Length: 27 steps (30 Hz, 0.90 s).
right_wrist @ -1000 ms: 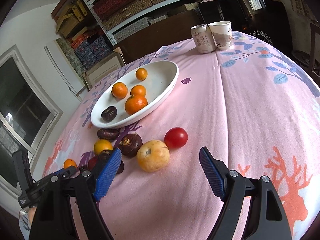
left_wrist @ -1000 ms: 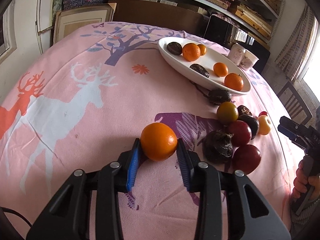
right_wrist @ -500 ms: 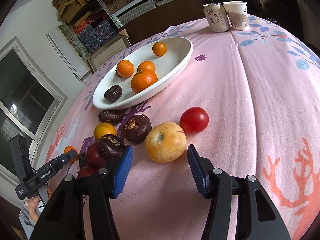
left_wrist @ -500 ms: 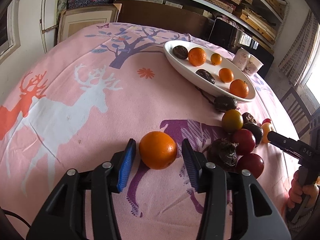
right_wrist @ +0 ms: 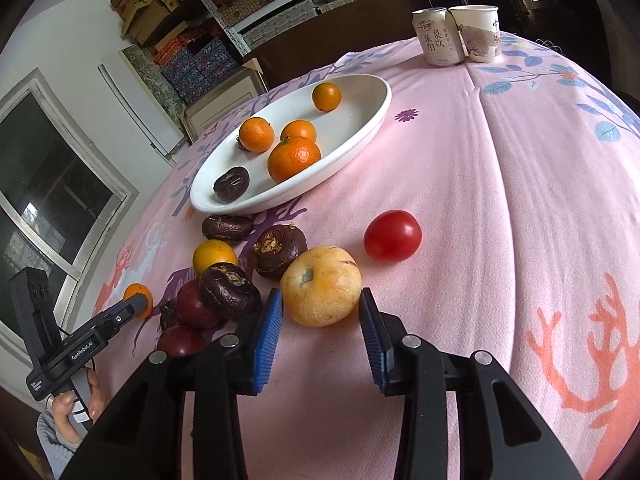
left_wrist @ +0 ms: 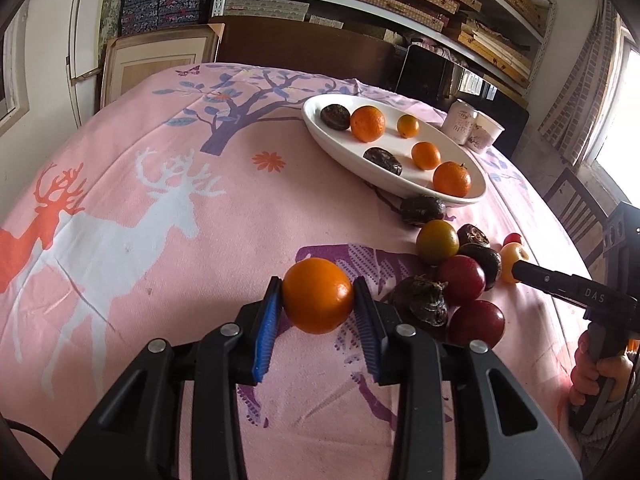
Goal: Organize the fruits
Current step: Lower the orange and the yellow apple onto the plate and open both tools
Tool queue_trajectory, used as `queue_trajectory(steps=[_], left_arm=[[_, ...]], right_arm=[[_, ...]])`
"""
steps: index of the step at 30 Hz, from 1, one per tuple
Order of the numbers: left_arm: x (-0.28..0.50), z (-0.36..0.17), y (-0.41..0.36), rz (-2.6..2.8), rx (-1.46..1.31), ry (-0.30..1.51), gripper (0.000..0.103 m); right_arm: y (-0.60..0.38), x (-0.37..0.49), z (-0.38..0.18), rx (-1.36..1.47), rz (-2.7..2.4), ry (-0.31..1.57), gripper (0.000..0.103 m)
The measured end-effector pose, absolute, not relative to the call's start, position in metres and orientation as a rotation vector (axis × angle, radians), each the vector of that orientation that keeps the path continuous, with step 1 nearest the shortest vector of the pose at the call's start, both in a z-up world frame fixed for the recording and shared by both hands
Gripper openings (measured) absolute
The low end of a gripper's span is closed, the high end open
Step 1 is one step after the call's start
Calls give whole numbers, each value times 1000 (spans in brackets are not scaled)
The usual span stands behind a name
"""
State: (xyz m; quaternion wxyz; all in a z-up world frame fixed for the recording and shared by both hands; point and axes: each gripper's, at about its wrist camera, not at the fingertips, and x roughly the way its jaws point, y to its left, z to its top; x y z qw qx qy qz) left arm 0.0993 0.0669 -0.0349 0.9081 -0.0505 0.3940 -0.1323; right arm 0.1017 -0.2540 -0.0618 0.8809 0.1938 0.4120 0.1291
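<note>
At the lower centre of the left wrist view, the left gripper (left_wrist: 318, 312) pinches a round glossy orange fruit (left_wrist: 318, 295) between its blue ribbed fingers (left_wrist: 265, 334), above the pink deer-print cloth on the bench (left_wrist: 160, 216). In the right wrist view, the right gripper (right_wrist: 321, 322) has its fingers spread either side of a pale yellow speckled round fruit (right_wrist: 321, 291) lying on the cloth, barely apart from it. A small red tomato (right_wrist: 392, 235) sits just right of it. The white oval dish (right_wrist: 372, 120) at upper centre holds four oranges and dark fruits. The left tool's body reads "GenRobot.AI"; the dented drink can (right_wrist: 436, 37) at upper right bears Chinese characters.
</note>
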Motion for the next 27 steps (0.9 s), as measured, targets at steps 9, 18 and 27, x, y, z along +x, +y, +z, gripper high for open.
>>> queue_trajectory(steps=[9,18,27], left_arm=[[121,12,44,-284,-72,717,35],[188,35,-9,-292,-40,678,35],[240,-4,-15,-260,-8,761,35]], right_arm=[[-258,95,-28,395,281,715,39],[-259,156,21,403,260,657,39],[-255,223,-17,388,181,730,40]])
